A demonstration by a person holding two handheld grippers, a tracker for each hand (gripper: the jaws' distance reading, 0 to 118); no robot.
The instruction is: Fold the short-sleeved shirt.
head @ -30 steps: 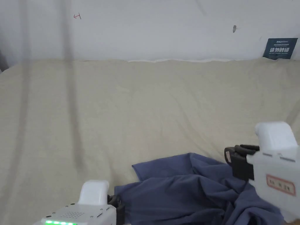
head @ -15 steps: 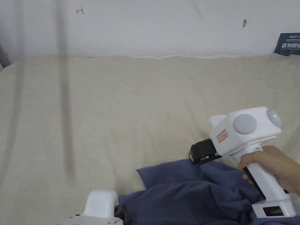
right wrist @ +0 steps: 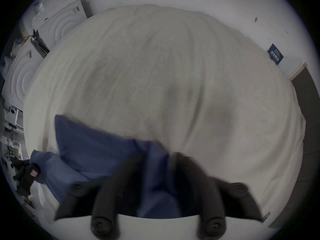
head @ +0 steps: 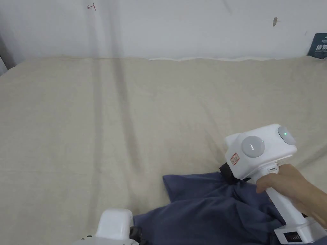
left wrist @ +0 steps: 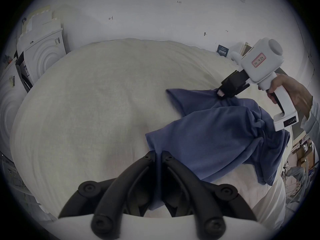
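Blue shirt [head: 207,210] bunched on beige bedcover [head: 127,111], left claw [left wrist: 158,155] and right claw [left wrist: 223,92] each clenching its fabric

Blue short-sleeved shirt [head: 204,210], plain, no print. Bunched & creased, not flat, at near right part of the beige bed [head: 127,121]. One flat corner sticks out w/ a pointed edge toward the left; far-right part hangs off the bed edge.
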